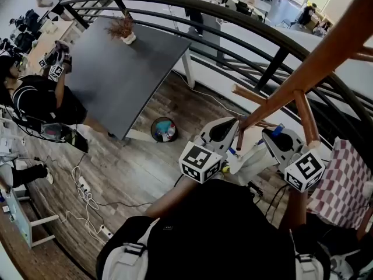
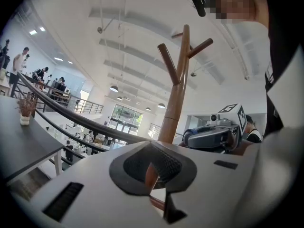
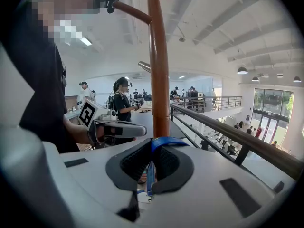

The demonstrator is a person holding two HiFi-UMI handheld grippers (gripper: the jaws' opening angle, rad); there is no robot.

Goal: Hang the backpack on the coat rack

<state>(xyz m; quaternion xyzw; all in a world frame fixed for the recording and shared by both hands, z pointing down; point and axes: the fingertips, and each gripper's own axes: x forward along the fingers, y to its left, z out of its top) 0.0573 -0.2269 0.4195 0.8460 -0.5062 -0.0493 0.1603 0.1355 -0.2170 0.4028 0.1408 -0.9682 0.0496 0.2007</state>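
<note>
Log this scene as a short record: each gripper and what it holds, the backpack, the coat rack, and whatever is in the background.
left gripper: fingers nearly together, brown sliver in the gap, hold unclear
right gripper: shut on blue strap
backpack: apparently the pale bundle low between the grippers
coat rack: wooden, upright, just beyond both grippers
background: dark table with potted plant
</note>
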